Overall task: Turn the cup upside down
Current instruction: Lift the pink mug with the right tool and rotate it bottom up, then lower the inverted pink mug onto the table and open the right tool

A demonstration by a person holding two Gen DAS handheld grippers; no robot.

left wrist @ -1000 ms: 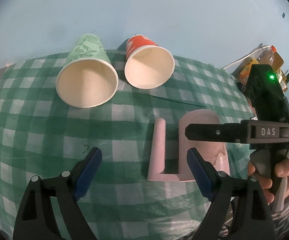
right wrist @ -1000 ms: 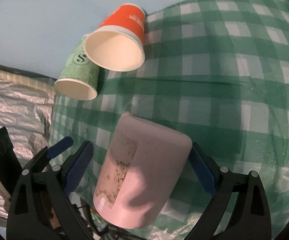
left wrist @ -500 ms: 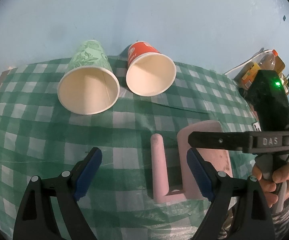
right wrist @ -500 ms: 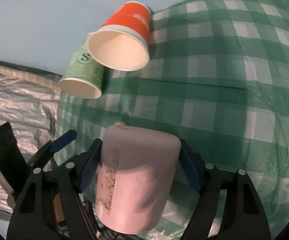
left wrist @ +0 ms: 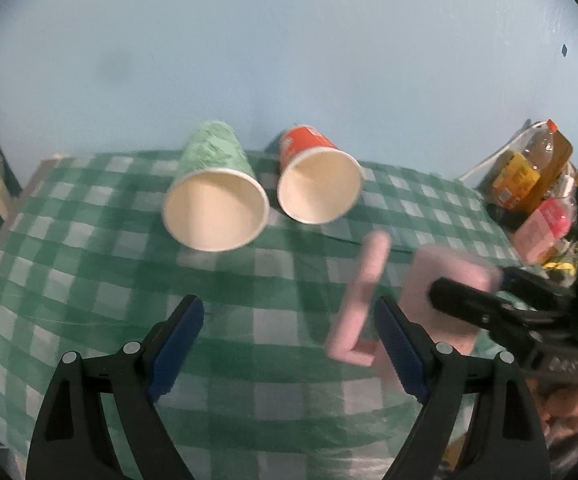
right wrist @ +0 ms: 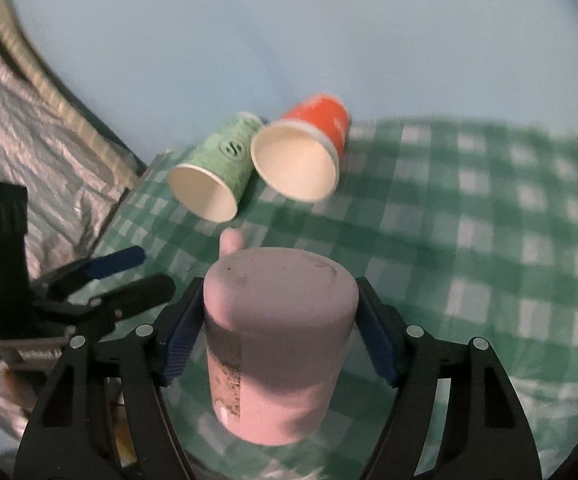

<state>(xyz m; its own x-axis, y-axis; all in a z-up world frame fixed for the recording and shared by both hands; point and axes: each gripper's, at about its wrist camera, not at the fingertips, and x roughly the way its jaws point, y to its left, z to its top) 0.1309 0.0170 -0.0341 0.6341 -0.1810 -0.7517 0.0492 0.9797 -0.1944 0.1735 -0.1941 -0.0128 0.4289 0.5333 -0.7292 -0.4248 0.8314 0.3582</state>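
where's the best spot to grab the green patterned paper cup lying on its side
Grip the green patterned paper cup across its tapered side wall, about midway along, not at the thin open rim, which would probably crush. It lies with its mouth toward the cameras and the orange paper cup close at its right, so coming down from above with the open left gripper looks safest.

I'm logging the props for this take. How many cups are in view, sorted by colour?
Pink mug, held in the right gripper: 1
Green paper cup, lying on its side: 1
Orange paper cup, lying on its side: 1
Total: 3
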